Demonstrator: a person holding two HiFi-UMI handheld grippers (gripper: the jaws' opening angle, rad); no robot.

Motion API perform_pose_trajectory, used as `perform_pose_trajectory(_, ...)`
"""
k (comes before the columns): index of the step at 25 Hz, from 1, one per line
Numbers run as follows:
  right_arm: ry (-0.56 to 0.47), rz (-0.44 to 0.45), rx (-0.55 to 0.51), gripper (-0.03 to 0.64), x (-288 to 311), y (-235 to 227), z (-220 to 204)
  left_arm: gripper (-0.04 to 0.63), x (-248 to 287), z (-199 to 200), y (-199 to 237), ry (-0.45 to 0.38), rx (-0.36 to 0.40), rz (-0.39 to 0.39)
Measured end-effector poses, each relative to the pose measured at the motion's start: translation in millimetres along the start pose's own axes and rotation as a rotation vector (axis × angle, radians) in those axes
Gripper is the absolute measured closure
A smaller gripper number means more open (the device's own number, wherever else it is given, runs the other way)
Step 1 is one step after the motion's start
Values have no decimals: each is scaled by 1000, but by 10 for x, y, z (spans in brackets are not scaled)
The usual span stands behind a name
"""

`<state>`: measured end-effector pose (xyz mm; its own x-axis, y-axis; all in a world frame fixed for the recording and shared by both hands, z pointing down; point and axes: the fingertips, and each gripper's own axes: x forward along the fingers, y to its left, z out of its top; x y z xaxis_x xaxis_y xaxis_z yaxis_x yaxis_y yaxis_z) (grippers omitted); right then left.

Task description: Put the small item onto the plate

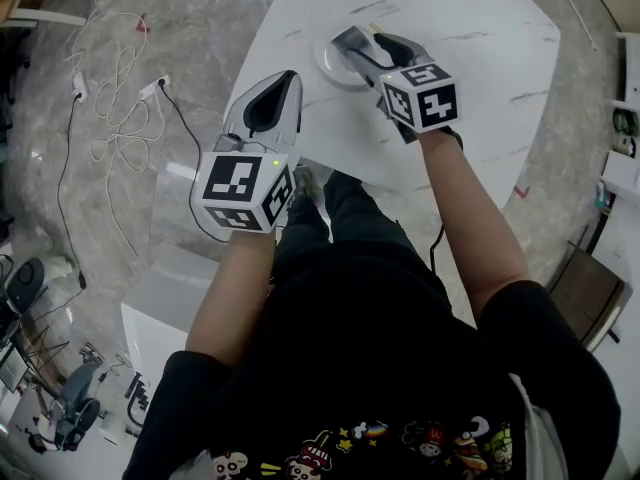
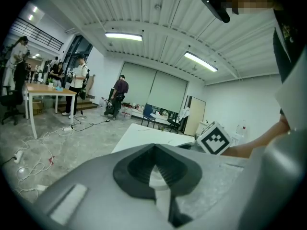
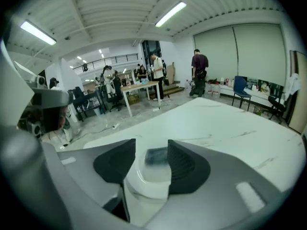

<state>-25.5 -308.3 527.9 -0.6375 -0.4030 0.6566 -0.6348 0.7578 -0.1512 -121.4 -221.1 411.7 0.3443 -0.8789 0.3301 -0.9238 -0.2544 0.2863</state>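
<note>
A small dark grey square item (image 3: 156, 156) lies on the white plate (image 3: 148, 188), seen in the gap between my right gripper's jaws. My right gripper (image 3: 151, 150) stands open over the plate, with its jaws either side of the item. I cannot tell whether the right-hand pad touches it. In the head view the right gripper (image 1: 356, 44) hides most of the plate (image 1: 328, 65) near the table's left edge. The item is not visible there. My left gripper (image 1: 288, 80) is shut and empty, held off the table's left edge, nearer me than the plate.
The white marble-pattern table (image 1: 460, 38) stretches far and right of the plate. White and black cables (image 1: 120, 108) trail over the grey floor to the left. A brown chair (image 1: 588, 293) stands at the right. Several people stand far off by desks (image 2: 48, 91).
</note>
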Motion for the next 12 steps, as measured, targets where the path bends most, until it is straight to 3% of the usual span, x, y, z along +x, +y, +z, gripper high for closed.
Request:
perform_pose_trajectory(7,-313,-153,86,592,-1225,150,625,595,-179,360,-114,-29,96,-79)
perform_pose_trajectory(12,-424,-260,102,598,-1879,341,682,595,-311,520,-230,-43,151,-134)
